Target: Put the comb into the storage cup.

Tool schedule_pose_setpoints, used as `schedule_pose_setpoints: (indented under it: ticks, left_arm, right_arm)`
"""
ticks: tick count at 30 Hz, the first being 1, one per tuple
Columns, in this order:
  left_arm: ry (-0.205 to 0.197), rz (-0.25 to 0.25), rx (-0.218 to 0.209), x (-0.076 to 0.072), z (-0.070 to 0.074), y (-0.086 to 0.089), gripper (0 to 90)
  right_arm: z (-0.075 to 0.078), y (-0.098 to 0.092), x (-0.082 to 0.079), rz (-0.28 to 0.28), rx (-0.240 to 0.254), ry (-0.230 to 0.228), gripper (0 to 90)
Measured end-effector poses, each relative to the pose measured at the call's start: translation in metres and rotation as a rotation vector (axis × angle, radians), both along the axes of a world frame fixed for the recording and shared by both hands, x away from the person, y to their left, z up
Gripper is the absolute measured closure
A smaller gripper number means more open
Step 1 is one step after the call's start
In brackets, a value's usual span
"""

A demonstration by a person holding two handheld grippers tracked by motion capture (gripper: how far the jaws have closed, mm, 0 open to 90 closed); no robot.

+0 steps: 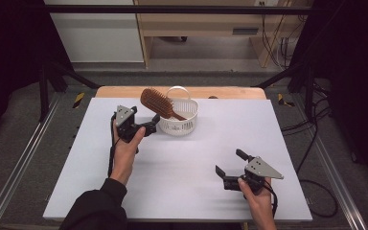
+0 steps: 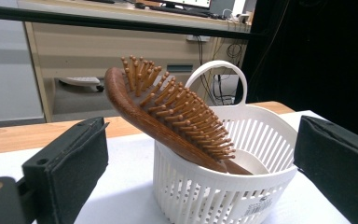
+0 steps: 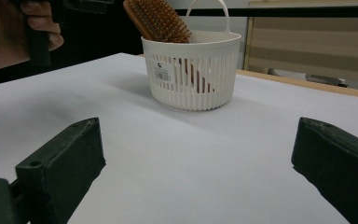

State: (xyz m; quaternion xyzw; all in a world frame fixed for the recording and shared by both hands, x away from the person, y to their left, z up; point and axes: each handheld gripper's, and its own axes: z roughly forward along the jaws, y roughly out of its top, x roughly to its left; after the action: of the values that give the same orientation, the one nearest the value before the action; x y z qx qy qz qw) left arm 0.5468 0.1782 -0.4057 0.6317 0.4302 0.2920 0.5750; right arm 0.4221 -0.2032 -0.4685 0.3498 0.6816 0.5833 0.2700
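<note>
The left tongs are hovering wide open beside the basket, where a hairbrush is leaning; the right tongs are resting wide open, empty, on the bench.

brush handle: the hairbrush has its handle sunk in the white basket; its end is hidden behind the slatted wall.
basket label: a sticker on the basket wall carries print too small to read.
basket base: cut off by the lower edge in the left gripper view.
left gripper: in the high view its fingers sit against the basket's rim, too small to tell if they touch.
right gripper: the holding hand is cut off by the bottom edge.
bench: its far wooden edge is partly hidden behind the basket.
</note>
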Motion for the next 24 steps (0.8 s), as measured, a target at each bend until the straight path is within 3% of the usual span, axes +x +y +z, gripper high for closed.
schedule_pose_setpoints:
  ticks: [24]
  left_arm:
    - [-0.037,-0.033,0.012,-0.0107,0.0083,-0.004,2.8]
  right_arm:
    - [0.0014,-0.002,-0.0008,-0.002,0.013,-0.004,2.6]
